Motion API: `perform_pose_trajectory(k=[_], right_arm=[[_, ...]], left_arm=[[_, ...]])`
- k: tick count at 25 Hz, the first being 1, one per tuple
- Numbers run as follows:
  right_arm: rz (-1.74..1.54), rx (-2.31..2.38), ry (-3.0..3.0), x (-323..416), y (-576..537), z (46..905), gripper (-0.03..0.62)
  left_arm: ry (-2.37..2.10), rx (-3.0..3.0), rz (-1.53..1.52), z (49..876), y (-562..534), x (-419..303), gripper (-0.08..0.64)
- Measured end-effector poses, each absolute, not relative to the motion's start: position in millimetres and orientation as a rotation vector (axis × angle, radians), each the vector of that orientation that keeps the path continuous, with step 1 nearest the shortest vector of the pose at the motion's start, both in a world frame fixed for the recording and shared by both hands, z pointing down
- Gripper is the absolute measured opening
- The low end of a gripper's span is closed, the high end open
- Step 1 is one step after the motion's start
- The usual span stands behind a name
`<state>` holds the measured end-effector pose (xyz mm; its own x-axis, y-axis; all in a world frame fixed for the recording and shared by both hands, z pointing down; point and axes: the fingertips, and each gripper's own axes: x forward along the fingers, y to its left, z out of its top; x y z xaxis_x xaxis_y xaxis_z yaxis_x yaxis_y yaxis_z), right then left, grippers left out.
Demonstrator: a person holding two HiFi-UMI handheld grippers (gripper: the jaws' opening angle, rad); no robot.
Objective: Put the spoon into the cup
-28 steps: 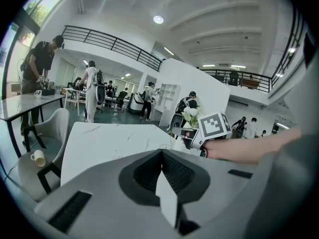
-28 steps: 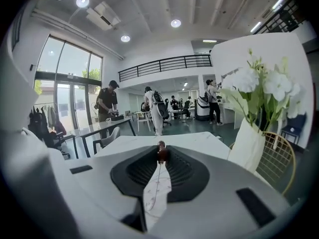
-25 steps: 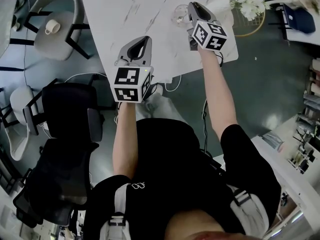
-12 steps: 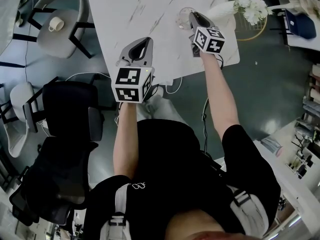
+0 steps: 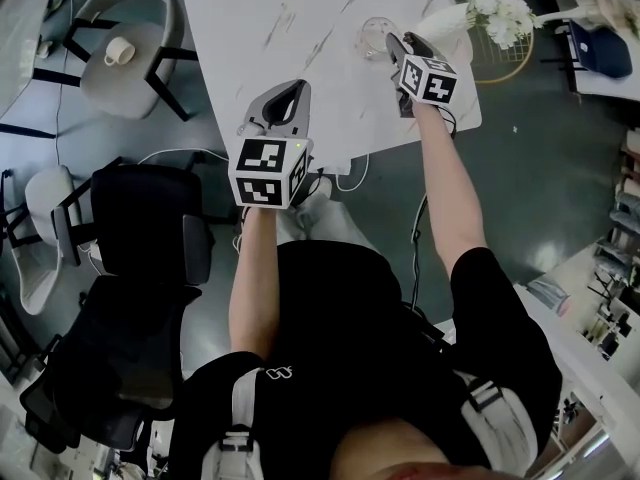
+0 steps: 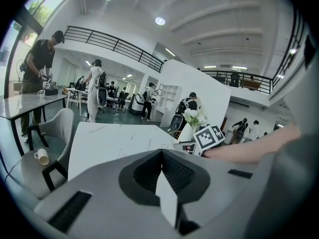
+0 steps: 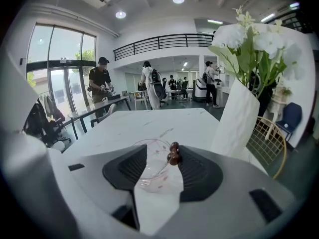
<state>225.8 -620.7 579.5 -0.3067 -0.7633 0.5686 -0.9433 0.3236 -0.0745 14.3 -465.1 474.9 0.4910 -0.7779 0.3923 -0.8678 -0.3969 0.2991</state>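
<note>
A clear glass cup (image 7: pixel 151 167) stands on the white marble table (image 5: pixel 280 28), near its right edge. The spoon (image 7: pixel 173 153) leans inside it, its brown beaded end up at the rim. My right gripper (image 7: pixel 163 151) straddles the cup with its jaws opening; the spoon's brown end lies against the right jaw and the left jaw stands clear of it. In the head view the right gripper (image 5: pixel 395 44) sits just right of the cup (image 5: pixel 374 36). My left gripper (image 5: pixel 293 88) hovers over the table's near edge, its jaws meeting at the tips with nothing in them.
A tall white vase (image 7: pixel 239 118) of white flowers stands close on the right of the cup. A gold wire basket (image 5: pixel 508 50) lies beyond the table's right edge. A black office chair (image 5: pixel 140 228) and a grey chair (image 5: pixel 125 63) with a mug stand on the left.
My right gripper has moved a little away from me and down toward the cup. The left gripper has kept still.
</note>
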Motion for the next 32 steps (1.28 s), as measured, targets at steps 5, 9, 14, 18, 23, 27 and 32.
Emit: perform_pose_trajectory(k=[5, 9, 14, 18, 23, 27, 32], right_arm=[[0.669, 1.568, -2.162, 235.2, -613.5, 578.8, 0.213], [0.658, 1.695, -2.211, 244.9, -599.7, 543.2, 0.212], [0.602, 1.853, -2.318, 238.0, -564.3, 485.0, 0.184], [0.522, 2.043, -2.377, 229.4, -539.3, 431.9, 0.131], [0.513, 2.277, -2.513, 212.2, -506.6, 357.3, 0.066], [0.342, 2.258, -2.592, 179.2, -496.3, 304.8, 0.017], [0.175, 2.052, -2.586, 137.7, -477.8, 285.4, 0.005]], left_arm=[[-1.366, 2.280, 0.260, 472.6, -460.8, 2.4, 0.017], [-1.391, 2.295, 0.244, 462.9, -465.4, -9.3, 0.017], [-1.365, 2.371, 0.203, 441.4, -466.7, -3.7, 0.017], [-1.388, 2.416, 0.169, 420.6, -472.2, -12.7, 0.017], [-1.452, 2.464, 0.089, 380.2, -475.7, -35.7, 0.017], [-1.486, 2.555, -0.010, 329.8, -478.0, -47.7, 0.017], [-1.522, 2.600, -0.119, 293.4, -473.9, -56.2, 0.017]])
